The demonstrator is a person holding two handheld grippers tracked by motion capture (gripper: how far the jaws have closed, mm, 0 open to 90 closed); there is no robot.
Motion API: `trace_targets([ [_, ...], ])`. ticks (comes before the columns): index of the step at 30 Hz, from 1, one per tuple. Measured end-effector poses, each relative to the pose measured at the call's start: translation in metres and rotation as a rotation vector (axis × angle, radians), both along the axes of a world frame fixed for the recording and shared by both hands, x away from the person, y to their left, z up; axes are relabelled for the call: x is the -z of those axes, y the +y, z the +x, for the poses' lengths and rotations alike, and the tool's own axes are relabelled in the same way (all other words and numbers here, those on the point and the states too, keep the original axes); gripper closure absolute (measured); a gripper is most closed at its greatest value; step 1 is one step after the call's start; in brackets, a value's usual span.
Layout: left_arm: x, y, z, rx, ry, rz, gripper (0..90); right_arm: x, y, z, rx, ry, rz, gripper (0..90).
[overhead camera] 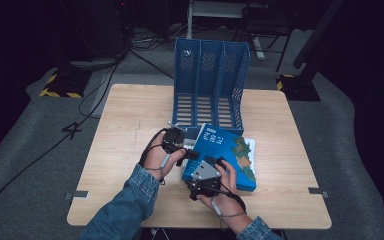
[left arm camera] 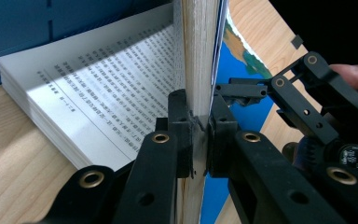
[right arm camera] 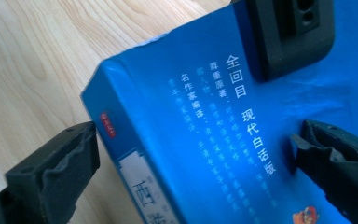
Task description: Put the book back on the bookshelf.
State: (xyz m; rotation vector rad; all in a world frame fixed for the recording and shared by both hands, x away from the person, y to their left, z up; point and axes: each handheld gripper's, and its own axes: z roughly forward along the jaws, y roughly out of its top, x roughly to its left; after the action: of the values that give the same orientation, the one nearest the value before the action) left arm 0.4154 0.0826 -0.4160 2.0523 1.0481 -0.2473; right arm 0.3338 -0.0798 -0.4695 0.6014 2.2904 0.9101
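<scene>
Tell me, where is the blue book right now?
The blue book lies on the wooden table, just in front of the blue file rack, right of middle in the high view, with the left gripper pinching its cover.

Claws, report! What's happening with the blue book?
Left claw shut on book cover. Right claw open, straddling spine. File rack behind, nothing blocking.

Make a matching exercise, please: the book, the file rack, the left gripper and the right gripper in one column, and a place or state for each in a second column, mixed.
1. book
2. file rack
3. left gripper
4. right gripper

a. jaws open, one at each side of the blue cover
b. stands at the far side of the table
c. lies in front of the rack
d. jaws shut on a bundle of pages

Pairs: 1-c, 2-b, 3-d, 4-a
</scene>
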Motion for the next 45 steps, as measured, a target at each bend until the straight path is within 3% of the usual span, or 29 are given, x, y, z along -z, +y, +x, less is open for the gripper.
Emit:
trace_targets([
  [5, 0.004, 0.002, 0.002, -0.010, 0.013, 0.013, 83.4, 0.003, 0.001, 0.002, -0.020, -0.002, -0.015, 0.0],
  [10, 0.005, 0.002, 0.002, -0.013, 0.021, -0.003, 83.4, 0.007, 0.002, 0.000, -0.028, -0.038, -0.023, 0.0],
  [13, 0.005, 0.002, 0.004, -0.009, 0.025, -0.010, 83.4, 0.010, 0.003, -0.002, -0.042, -0.089, -0.097, 0.0],
  [15, 0.004, 0.001, 0.005, -0.006, 0.035, -0.011, 83.4, 0.012, 0.003, -0.002, -0.036, -0.107, -0.101, 0.0],
  [25, 0.009, 0.000, 0.009, -0.006, 0.052, 0.013, 83.3, 0.017, 0.007, 0.007, -0.003, -0.120, -0.153, 0.0],
  [31, 0.016, 0.001, 0.006, -0.026, 0.048, 0.019, 83.3, 0.021, 0.013, 0.008, -0.002, -0.091, -0.209, 0.0],
  [35, 0.020, 0.002, 0.005, -0.033, 0.056, 0.014, 83.2, 0.024, 0.013, 0.008, -0.014, -0.104, -0.223, 0.8],
  [39, 0.019, 0.003, 0.005, -0.033, 0.057, 0.009, 83.2, 0.028, 0.016, 0.007, 0.023, -0.146, -0.219, 0.0],
  [45, 0.018, 0.002, 0.005, -0.038, 0.055, 0.009, 83.1, 0.031, 0.017, 0.008, 0.028, -0.181, -0.213, 0.0],
])
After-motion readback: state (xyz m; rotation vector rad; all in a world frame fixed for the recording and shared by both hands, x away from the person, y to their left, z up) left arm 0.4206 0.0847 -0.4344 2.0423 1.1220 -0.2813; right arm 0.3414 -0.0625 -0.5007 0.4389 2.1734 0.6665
